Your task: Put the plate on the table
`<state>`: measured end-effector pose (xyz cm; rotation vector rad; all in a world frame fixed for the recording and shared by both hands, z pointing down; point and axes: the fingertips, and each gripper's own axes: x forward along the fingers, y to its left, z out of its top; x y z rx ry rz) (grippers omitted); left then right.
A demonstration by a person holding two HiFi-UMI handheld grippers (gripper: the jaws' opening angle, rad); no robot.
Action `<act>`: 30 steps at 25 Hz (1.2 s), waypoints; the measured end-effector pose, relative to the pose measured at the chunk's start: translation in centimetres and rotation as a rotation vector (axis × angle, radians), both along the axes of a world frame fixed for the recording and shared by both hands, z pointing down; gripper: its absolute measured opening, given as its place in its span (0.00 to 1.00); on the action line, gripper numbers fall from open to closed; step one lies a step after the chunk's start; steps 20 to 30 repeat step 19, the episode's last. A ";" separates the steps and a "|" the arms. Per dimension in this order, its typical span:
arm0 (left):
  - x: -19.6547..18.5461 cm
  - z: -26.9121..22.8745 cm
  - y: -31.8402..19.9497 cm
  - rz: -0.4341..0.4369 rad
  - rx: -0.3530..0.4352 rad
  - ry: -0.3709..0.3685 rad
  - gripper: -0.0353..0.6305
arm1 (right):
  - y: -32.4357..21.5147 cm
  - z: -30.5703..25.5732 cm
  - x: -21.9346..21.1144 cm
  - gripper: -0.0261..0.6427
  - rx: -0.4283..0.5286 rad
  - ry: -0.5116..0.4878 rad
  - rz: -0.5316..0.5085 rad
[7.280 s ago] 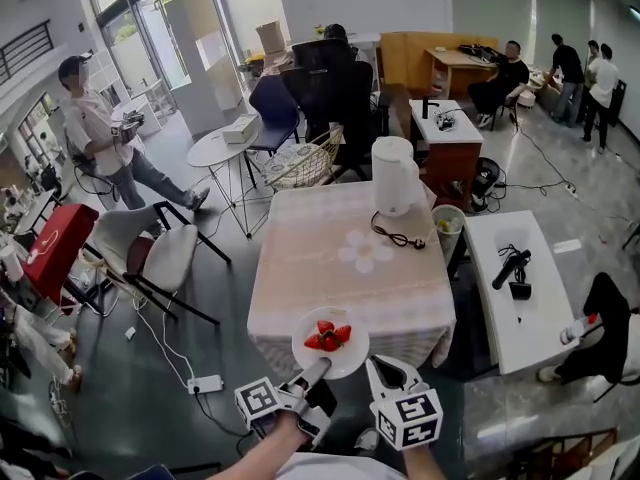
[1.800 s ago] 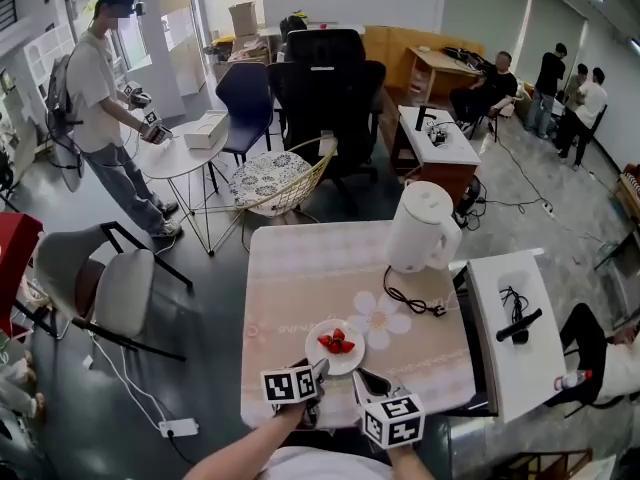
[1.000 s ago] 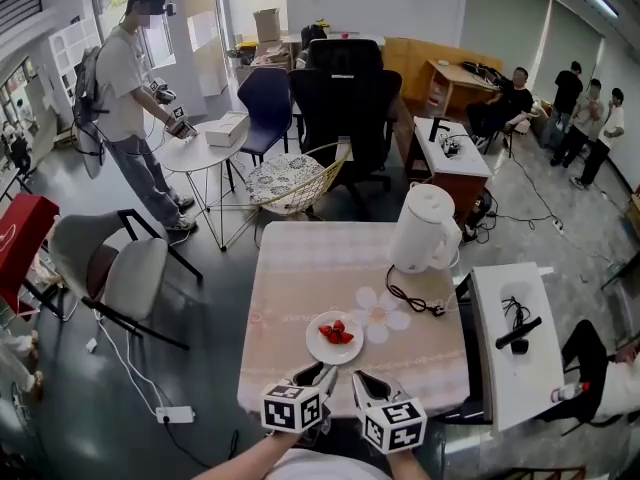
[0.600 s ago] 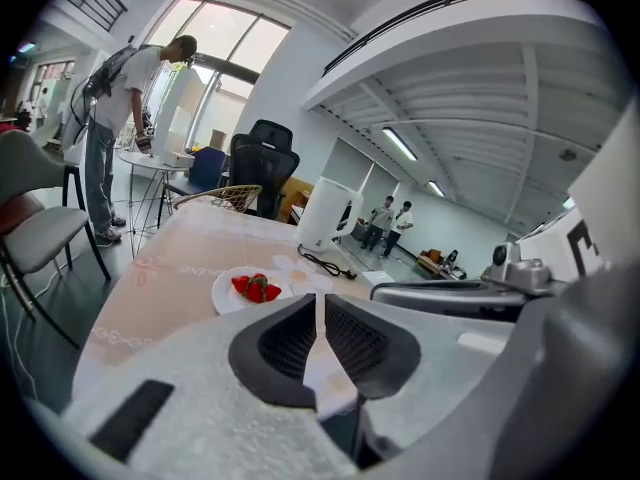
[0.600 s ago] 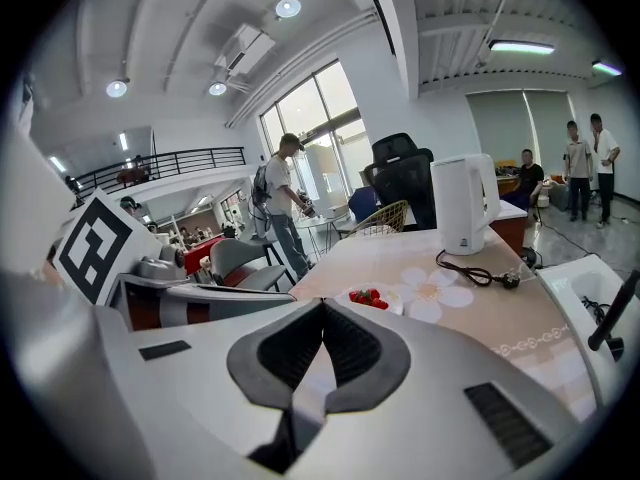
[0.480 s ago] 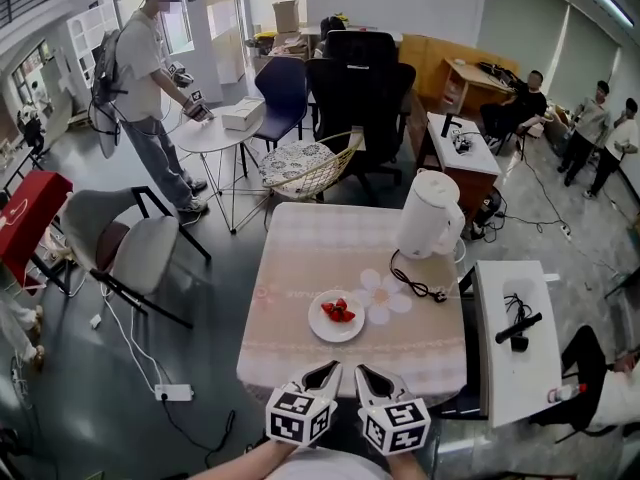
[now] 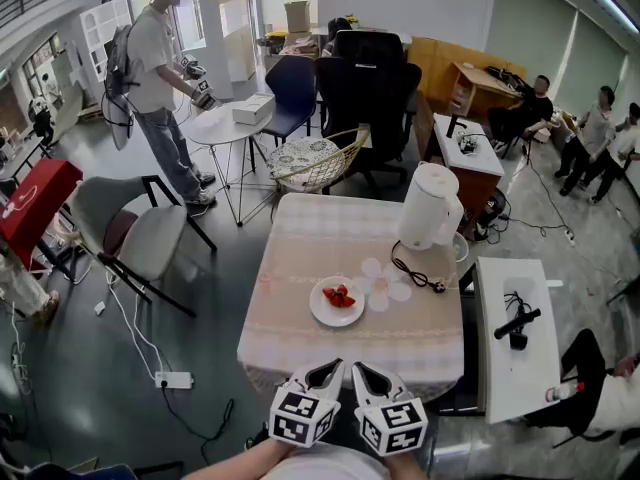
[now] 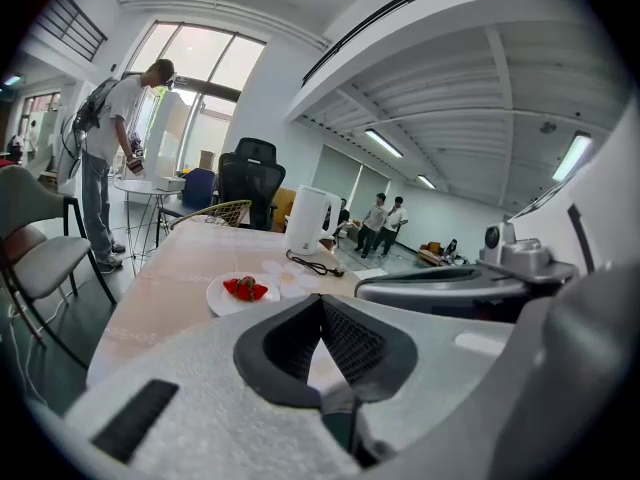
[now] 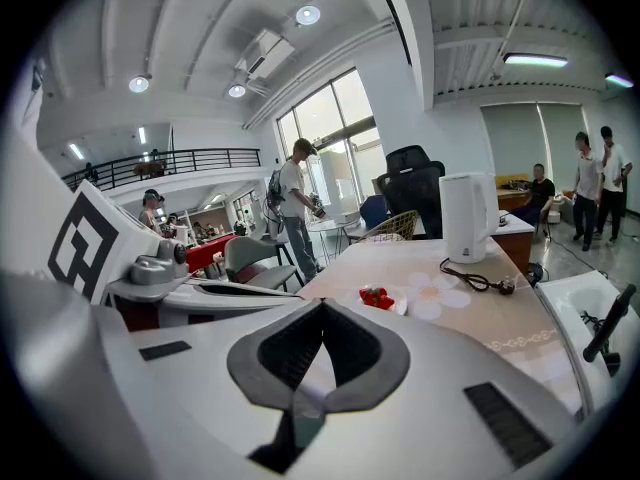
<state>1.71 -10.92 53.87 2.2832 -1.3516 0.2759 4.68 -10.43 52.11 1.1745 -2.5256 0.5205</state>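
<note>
The plate (image 7: 337, 305) of strawberries (image 7: 338, 294) is set on the bench (image 7: 300, 253). The left tool (image 7: 334, 367), just closed, and the right tool (image 7: 359, 369) are both shut on nothing.

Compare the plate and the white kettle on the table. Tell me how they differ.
The plate lies flat and low; the kettle stands tall and upright. The plate carries strawberries, while the kettle has only a black cord lying by its base. In the head view the plate sits in the table's nearer half; the kettle stands at its far right corner. Both are white and rest on the table.
</note>
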 end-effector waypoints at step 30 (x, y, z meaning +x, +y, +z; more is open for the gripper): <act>-0.4 -0.2 0.5 -0.029 0.006 -0.007 0.06 | 0.3 -0.2 -0.2 0.04 0.000 -0.002 -0.028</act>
